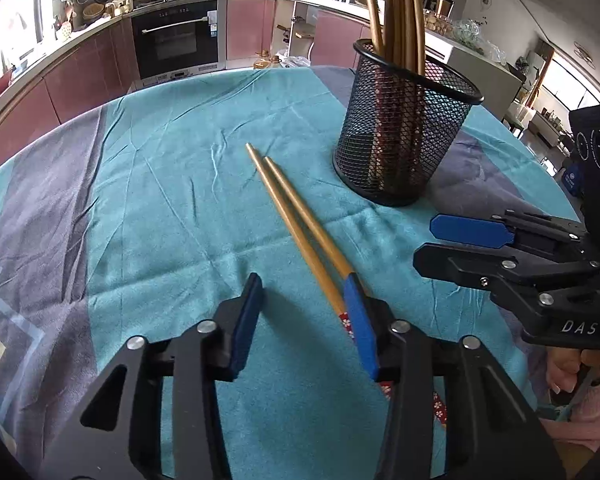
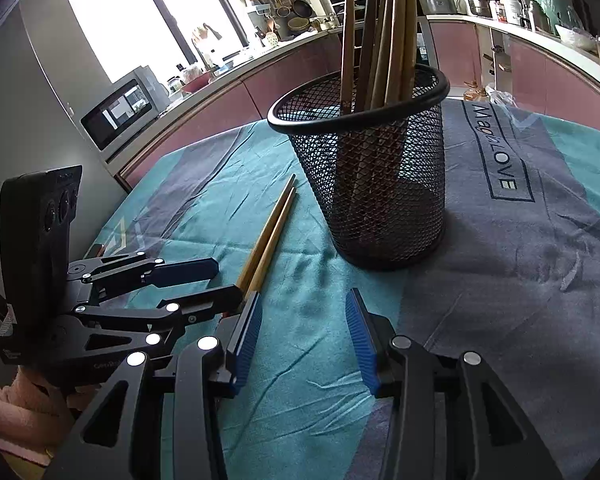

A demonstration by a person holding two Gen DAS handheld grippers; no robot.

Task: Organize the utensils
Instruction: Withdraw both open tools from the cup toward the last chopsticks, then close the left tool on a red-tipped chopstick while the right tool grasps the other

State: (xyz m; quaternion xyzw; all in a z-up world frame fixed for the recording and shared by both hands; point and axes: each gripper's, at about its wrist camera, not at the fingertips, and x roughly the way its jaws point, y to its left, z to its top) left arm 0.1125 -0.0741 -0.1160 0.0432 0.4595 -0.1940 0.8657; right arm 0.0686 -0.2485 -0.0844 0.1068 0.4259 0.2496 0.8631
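Left gripper: jaws part-open, low over the surface, astride the patterned ends of two loose chopsticks; no grip seen. Right gripper: part-open, empty, just beside. Chopsticks lie flat on the teal cloth. Beyond, black mesh holder stands upright, holding more chopsticks.

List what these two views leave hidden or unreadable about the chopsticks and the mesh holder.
- Loose chopsticks: patterned handle ends hidden under the left gripper in the left wrist view; the right wrist view hides them behind gripper fingers.
- Chopsticks in the mesh holder: tops cut off by the upper edge in both views.
- Their count: overlapping, unclear.
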